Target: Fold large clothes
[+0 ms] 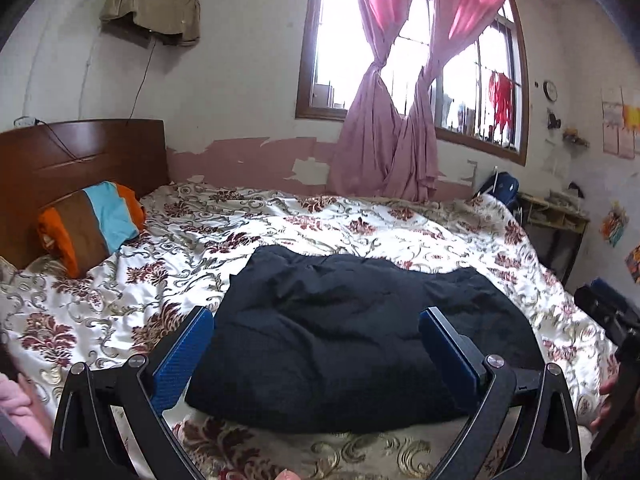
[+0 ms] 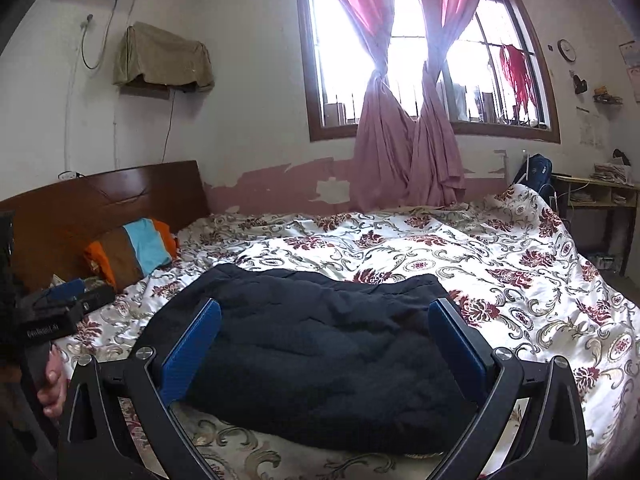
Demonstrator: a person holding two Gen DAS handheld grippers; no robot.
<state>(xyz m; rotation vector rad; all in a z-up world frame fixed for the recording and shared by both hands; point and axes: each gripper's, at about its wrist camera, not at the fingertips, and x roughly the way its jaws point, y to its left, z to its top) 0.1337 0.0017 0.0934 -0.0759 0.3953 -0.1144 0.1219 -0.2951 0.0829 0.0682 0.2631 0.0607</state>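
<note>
I'm seeing both grippers hanging above the near edge of the bed with jaws spread wide, the left gripper (image 1: 316,344) and right gripper (image 2: 326,340) each facing the dark garment (image 1: 360,336), which is lying folded and bulky on the floral bedspread (image 1: 360,220). Open bedspread is stretching beyond and to the right of the garment, giving room to pass. On the left, the striped pillow (image 1: 90,226) and wooden headboard (image 1: 80,156) are closing that side, and each gripper is standing near the other's flank.
</note>
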